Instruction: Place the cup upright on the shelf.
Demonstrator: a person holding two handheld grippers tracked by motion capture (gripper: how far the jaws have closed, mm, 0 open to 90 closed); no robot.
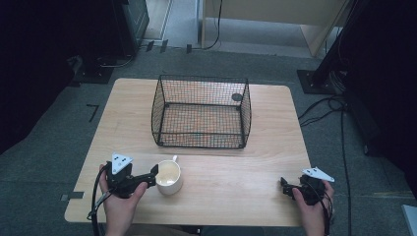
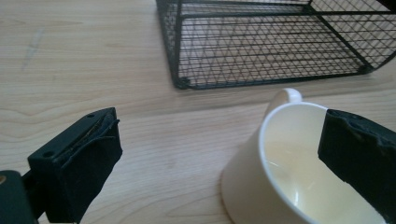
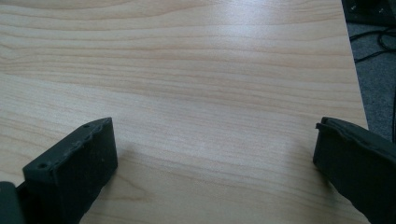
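Around me the room is dim: grey carpet, dark stands at both sides, cables trailing over the floor to my right, and a pale wooden panel at the far end. My wooden table is light, with rounded corners and plain grain. On its far half stands a black wire basket, open at the top, nothing inside it; from my left gripper view its near corner lies just past the cup. The white cup stands upright on the near left part of the table, handle turned toward the basket, inside pale and bare. My left gripper is at the cup with its jaws spread wide, one over the cup's mouth, the other out over bare wood beside it. My right gripper rests low at the near right edge, jaws wide apart over bare table, well apart from the cup.
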